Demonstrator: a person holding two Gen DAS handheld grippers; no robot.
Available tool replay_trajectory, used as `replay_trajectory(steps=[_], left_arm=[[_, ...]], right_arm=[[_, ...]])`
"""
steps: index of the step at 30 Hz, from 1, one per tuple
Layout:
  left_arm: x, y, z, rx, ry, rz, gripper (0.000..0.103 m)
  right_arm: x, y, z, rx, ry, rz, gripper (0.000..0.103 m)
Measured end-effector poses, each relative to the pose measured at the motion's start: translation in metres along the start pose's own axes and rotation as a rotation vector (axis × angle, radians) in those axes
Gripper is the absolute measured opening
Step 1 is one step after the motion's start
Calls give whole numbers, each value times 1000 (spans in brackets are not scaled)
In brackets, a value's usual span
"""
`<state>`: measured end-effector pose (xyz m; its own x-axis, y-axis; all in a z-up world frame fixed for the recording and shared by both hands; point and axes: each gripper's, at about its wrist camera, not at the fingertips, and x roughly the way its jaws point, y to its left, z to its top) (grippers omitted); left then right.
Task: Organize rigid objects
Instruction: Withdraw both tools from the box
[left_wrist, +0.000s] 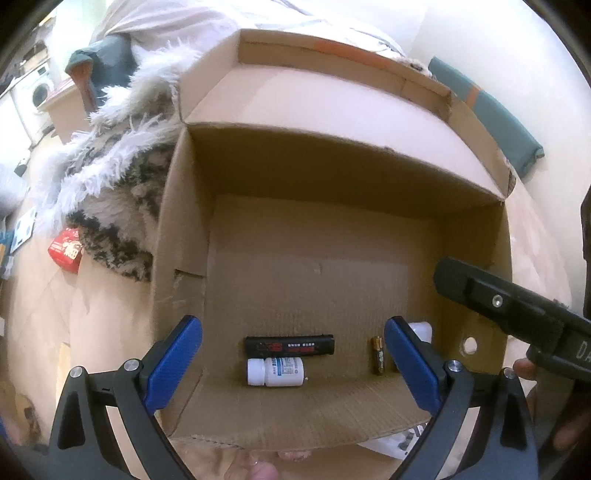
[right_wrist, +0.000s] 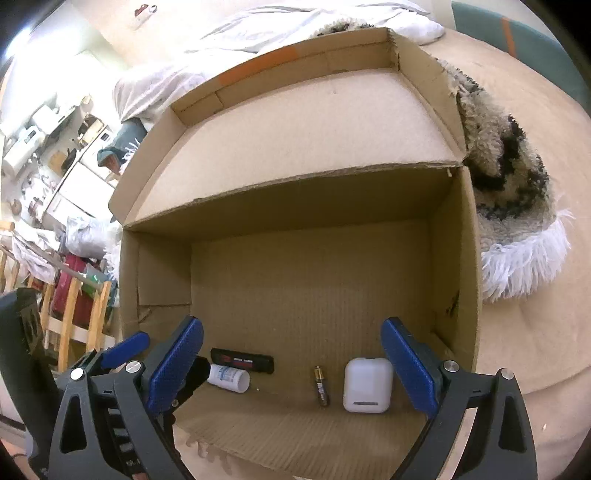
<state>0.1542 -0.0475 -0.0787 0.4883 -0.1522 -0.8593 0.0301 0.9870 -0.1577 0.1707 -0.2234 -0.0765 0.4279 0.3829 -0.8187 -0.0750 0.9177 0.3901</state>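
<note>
Both your grippers, left (left_wrist: 293, 363) and right (right_wrist: 291, 363), hang spread and empty over the open brown cardboard box (right_wrist: 458, 258). Inside lie a white pill bottle (left_wrist: 275, 372), black rectangular bar (left_wrist: 290, 346), small battery (right_wrist: 321, 386) and white rounded case (right_wrist: 366, 384); lower straight, avoiding neighbours.

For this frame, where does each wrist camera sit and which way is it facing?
Left wrist view: behind the open left gripper, looking down into the open brown cardboard box; the right gripper's black body crosses its right edge.
Right wrist view: behind the open right gripper, facing into the same box; the left gripper's blue finger shows at lower left.
Shared: white pill bottle, black rectangular bar, small dark battery. The white rounded case shows clearly only in the right.
</note>
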Motion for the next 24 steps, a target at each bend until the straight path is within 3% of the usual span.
replay_trajectory(steps=[15,24], left_arm=[[-55,20,-6,-45,-89,29,99],[-66,33,-36,-68,-61,40,99]], right_arm=[[-48,3,-20,-39,-84,-21,103],[-63,-1,-53,-31,-58,-22,103]])
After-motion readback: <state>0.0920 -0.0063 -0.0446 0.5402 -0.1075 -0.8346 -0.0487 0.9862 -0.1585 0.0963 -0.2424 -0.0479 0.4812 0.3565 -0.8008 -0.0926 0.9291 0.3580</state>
